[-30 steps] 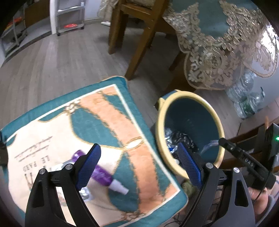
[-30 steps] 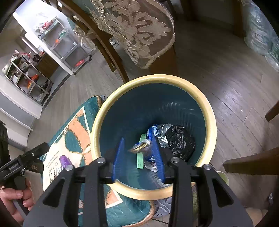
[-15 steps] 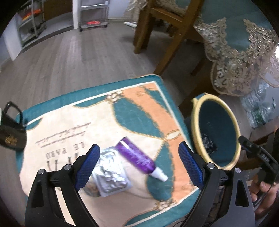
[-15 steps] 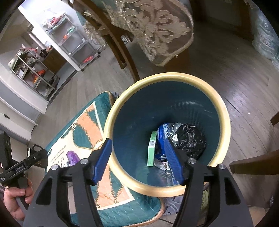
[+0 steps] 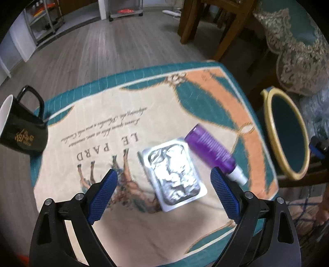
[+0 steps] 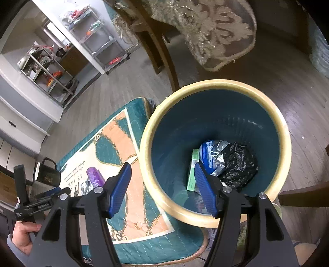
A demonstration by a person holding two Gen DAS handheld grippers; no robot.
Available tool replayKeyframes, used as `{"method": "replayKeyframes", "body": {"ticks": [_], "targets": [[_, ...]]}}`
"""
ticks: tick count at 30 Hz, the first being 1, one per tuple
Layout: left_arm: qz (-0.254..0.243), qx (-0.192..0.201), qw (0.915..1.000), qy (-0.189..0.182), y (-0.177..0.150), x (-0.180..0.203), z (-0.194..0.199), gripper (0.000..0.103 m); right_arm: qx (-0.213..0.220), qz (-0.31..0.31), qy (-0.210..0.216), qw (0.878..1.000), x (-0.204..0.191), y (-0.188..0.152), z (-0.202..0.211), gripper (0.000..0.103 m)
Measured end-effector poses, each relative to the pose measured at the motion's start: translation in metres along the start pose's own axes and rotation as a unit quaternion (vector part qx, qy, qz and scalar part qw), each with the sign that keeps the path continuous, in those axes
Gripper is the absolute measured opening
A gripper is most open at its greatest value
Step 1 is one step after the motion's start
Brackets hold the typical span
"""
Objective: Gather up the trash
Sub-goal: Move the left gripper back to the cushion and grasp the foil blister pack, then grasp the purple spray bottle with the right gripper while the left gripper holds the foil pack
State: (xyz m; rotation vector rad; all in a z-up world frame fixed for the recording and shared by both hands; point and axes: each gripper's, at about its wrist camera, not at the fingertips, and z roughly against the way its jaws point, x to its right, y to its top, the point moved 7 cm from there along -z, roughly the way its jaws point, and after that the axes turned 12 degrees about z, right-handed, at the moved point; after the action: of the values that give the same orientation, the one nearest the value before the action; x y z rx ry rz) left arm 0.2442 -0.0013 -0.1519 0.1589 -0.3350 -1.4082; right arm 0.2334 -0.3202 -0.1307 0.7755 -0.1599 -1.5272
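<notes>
A silver foil blister pack [image 5: 173, 170] lies flat on a printed teal cushion [image 5: 102, 115], and a purple spray bottle [image 5: 211, 152] rests against its right side. My left gripper [image 5: 163, 174] hovers open above the pack, nothing between its fingers. To the right stands a teal bin with a cream rim [image 6: 146, 156]. Inside it lie a green box [image 6: 193, 170], a foil wrapper [image 6: 211, 152] and a black bag [image 6: 236, 162]. My right gripper [image 6: 162, 167] is open and empty over the bin's near left rim.
A black mug [image 5: 18, 127] sits at the cushion's left edge. Wooden chair legs [image 5: 226, 30] and a lace-edged tablecloth [image 6: 216, 35] stand beyond the bin. A metal shelf trolley [image 5: 125, 10] is far across the wood floor. A hand [image 6: 22, 230] holds the left gripper.
My right gripper opened and the crumpled wrapper it held is no longer between its fingers. My left gripper swung away from the bin to above the blister pack and bottle, and lower.
</notes>
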Motion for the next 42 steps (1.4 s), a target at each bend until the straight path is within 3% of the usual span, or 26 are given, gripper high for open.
{"method": "replayKeyframes", "body": {"ticks": [6, 15, 22, 25, 27, 33, 42], "targets": [[-0.008, -0.029, 0.9996, 0.004, -0.015, 0.004, -0.024, 0.091, -0.012, 0.021, 0.007, 1.0, -0.016, -0.004, -0.007, 0.063], [0.034, -0.048, 0.9982, 0.011, -0.018, 0.01, -0.058, 0.091, -0.039, 0.063, 0.018, 0.997, -0.044, -0.017, -0.02, 0.063], [0.008, -0.04, 0.9983, 0.042, -0.018, 0.021, -0.069, 0.091, -0.057, 0.107, 0.026, 0.992, -0.07, -0.027, -0.029, 0.063], [-0.01, -0.035, 0.9981, 0.049, -0.019, 0.023, -0.069, 0.085, -0.064, 0.123, 0.028, 0.99, -0.078, -0.03, -0.033, 0.063], [-0.013, -0.035, 0.9981, 0.048, -0.022, 0.026, -0.067, 0.075, -0.068, 0.133, 0.029, 0.988, -0.084, -0.033, -0.036, 0.063], [-0.011, -0.04, 0.9975, 0.058, -0.03, 0.012, -0.06, 0.07, -0.085, 0.181, 0.036, 0.979, -0.109, -0.043, -0.054, 0.063], [0.023, -0.028, 0.9988, 0.033, -0.023, -0.025, -0.035, 0.07, -0.095, 0.276, 0.022, 0.956, -0.152, -0.049, -0.085, 0.063]]}}
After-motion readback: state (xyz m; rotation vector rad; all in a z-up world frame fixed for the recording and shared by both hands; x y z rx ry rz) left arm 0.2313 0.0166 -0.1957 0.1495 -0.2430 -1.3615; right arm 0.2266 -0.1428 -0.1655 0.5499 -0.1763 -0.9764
